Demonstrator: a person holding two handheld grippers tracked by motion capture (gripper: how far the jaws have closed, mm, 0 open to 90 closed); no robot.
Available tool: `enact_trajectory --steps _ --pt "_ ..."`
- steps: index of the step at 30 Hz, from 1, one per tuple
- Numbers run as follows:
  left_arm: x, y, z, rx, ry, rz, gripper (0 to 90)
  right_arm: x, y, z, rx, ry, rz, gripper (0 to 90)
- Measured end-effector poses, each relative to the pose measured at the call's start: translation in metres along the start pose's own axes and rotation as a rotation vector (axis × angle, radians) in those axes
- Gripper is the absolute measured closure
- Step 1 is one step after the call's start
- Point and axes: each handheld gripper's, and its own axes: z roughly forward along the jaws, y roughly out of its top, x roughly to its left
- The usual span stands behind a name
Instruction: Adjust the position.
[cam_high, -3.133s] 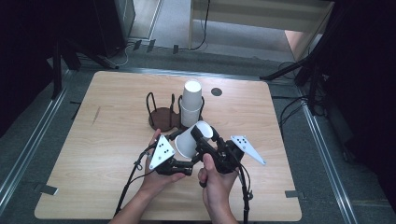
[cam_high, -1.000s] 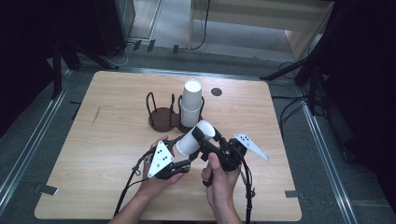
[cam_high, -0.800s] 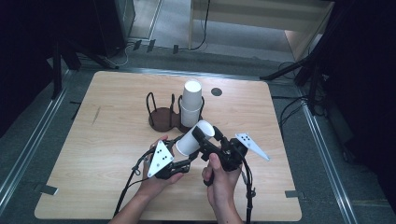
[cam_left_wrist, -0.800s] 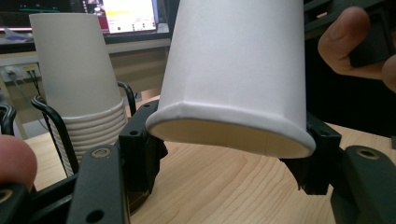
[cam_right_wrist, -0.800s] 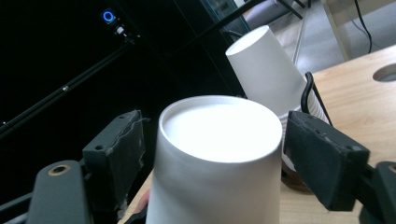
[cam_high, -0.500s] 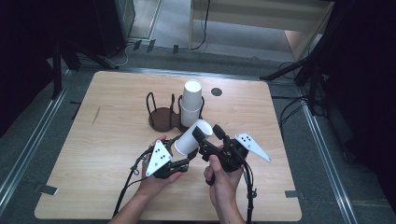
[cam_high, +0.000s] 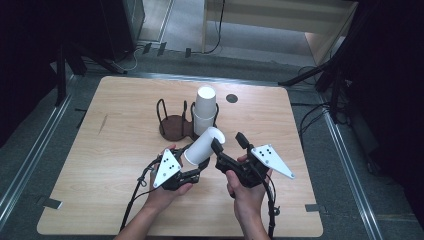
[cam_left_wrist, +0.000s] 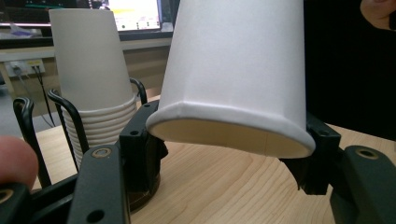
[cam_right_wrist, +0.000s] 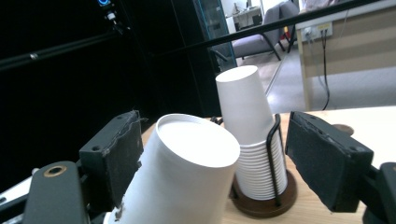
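— Between the left gripper (cam_high: 192, 165)'s jaws, what is that?
— A white paper cup (cam_left_wrist: 236, 74), pinched at its rim, squashed oval, presumably for a firm hold.
— And the right gripper (cam_high: 230, 142)?
— Spread wide beside the cup's closed base, touching nothing I can see.
— Beyond them?
— The cup stack (cam_high: 204, 111) in its wire holder (cam_high: 174, 125), probably kept upright that way.

Left gripper (cam_high: 194, 162) fingers clamped tight, right gripper (cam_high: 229, 145) fingers spread wide, both hands held close together.
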Motion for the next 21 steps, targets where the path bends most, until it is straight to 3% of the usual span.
enact_trajectory --steps 8,21 --pt "0.001 0.0 -0.001 0.005 -0.001 0.0 36.9 -0.005 -0.001 -0.004 0.006 -0.016 -0.051 20.2" --pt "0.003 0.0 -0.002 -0.003 0.01 -0.014 37.1 -0.01 -0.004 -0.008 0.006 -0.035 -0.048 21.1"
